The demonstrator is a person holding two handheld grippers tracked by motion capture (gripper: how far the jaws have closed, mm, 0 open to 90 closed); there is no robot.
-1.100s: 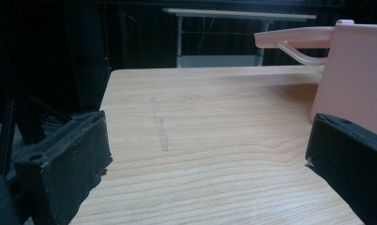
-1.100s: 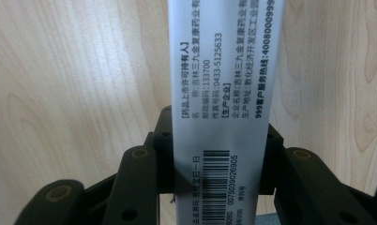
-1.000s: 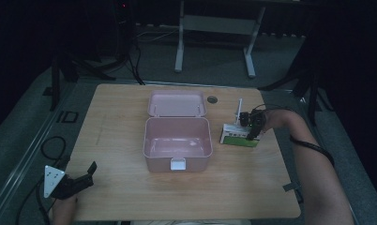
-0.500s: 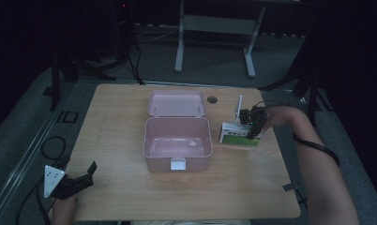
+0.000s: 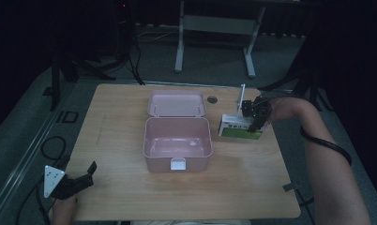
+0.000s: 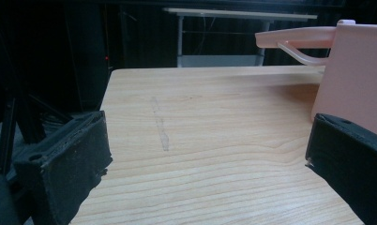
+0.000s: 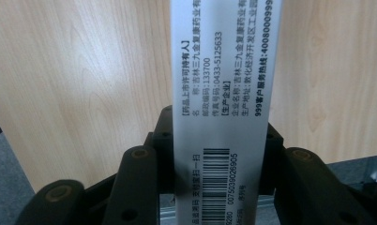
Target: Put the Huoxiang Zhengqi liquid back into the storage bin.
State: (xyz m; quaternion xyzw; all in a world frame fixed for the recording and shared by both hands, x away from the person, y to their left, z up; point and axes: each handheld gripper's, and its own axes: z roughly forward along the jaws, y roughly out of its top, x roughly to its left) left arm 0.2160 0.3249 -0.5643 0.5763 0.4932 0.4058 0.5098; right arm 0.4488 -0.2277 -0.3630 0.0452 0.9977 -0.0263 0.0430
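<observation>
From the high view the right gripper [image 5: 256, 117] is clamped on a green-and-white carton [image 5: 238, 127] just right of the open pink box [image 5: 177, 140], likely light, stiff, crushable, best gripped by its narrow sides; the left gripper view shows wide-open, empty jaws; the right gripper view adds its barcode.

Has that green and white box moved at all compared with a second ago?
Yes. The green and white box, clamped in the right claw, has risen off the table and sits slightly higher against the pink lunch box than before.
</observation>
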